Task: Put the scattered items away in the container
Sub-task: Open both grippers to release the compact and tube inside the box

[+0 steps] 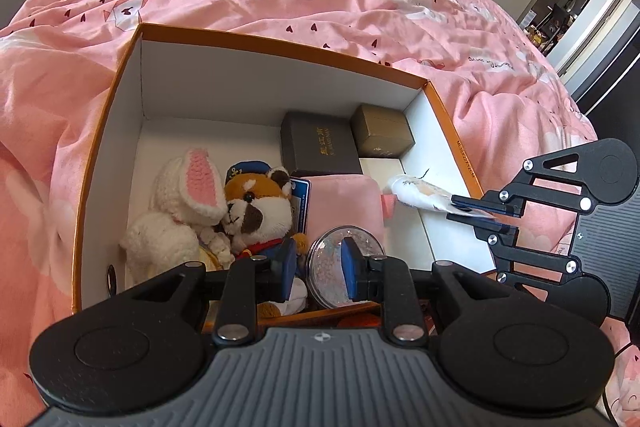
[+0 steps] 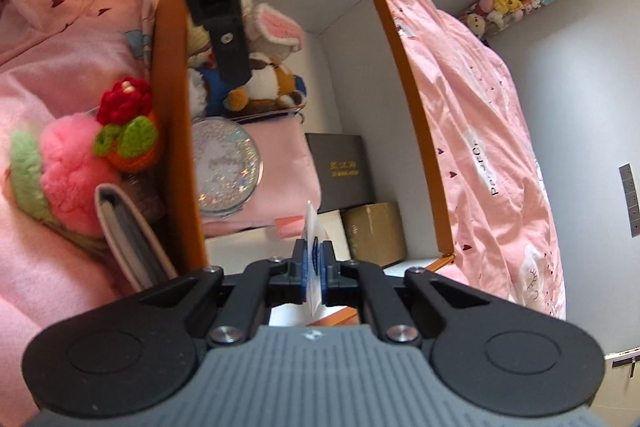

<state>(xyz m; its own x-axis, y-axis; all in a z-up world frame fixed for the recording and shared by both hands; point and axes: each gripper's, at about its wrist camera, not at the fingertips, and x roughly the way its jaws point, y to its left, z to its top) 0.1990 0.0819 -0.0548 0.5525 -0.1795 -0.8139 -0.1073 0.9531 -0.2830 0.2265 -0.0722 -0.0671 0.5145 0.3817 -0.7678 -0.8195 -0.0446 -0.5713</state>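
Pink bedding [image 1: 360,7] printed with hearts carries an orange-rimmed white box [image 1: 280,49]. Held over the box's right edge is a small white printed packet [image 1: 420,193], pinched flat between the blue pads of the right claw [image 2: 316,267], which is closed on it. The left claw [image 1: 318,263] is seen parted and empty above a round glitter mirror [image 1: 340,267]. Inside the box are shown a knitted rabbit [image 1: 180,211], a plush raccoon [image 1: 260,211], a pink pouch [image 1: 344,203] and two small boxes [image 1: 320,147]. Only the right wrist view reveals a crocheted flower [image 2: 124,123] and a wallet [image 2: 132,235] lying outside the box.
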